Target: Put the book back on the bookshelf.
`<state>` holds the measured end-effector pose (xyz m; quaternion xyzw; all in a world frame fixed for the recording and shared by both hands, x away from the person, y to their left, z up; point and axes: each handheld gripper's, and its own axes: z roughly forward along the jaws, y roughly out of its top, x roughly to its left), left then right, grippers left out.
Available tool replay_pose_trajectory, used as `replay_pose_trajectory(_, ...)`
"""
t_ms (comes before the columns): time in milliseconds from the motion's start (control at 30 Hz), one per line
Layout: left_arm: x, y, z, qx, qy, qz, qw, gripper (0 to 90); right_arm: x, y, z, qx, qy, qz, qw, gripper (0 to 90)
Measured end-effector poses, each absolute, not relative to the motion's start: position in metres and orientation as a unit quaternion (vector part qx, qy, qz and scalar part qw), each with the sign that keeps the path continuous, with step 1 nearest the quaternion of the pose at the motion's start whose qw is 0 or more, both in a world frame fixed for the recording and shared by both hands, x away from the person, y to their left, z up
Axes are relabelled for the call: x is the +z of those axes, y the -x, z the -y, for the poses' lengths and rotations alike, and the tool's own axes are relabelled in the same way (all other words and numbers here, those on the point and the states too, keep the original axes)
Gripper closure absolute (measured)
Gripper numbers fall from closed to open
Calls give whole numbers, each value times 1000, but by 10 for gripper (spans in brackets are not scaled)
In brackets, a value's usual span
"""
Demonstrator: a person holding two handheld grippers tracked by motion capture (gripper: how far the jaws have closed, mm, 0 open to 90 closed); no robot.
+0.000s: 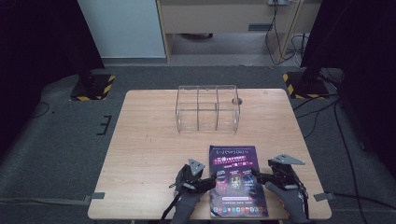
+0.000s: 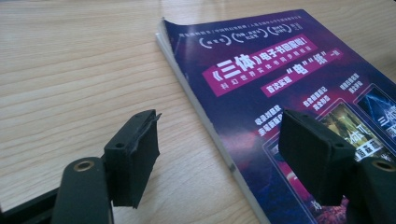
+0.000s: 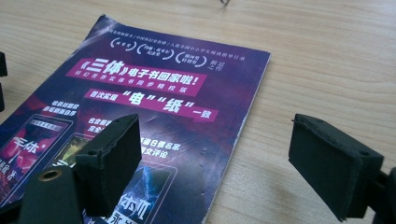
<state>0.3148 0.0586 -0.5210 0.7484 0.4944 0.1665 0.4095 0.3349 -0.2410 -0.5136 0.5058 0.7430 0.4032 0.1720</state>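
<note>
A purple magazine (image 1: 236, 179) with white and pink print lies flat on the wooden table (image 1: 149, 140) near its front edge. My left gripper (image 1: 211, 179) sits at the magazine's left edge, open; in the left gripper view its jaws straddle that edge of the magazine (image 2: 280, 93), one over bare wood, one over the cover, nothing pinched. My right gripper (image 1: 259, 175) is at the magazine's right edge, open too. In the right gripper view its jaws span the right edge of the magazine (image 3: 154, 112), with the left jaw above the cover.
A clear acrylic box (image 1: 207, 108) with compartments stands at the middle back of the table. A small round hole (image 1: 236, 101) lies beside it. Black stands with yellow-striped bases (image 1: 93, 86) flank the table's far corners on the floor.
</note>
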Motion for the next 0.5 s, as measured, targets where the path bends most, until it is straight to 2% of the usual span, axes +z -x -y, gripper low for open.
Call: replay_pose_trajectory(500, -533, -317, -39, 138, -761, -492, 400, 273, -523, -339, 232, 395, -503, -753, 156, 184)
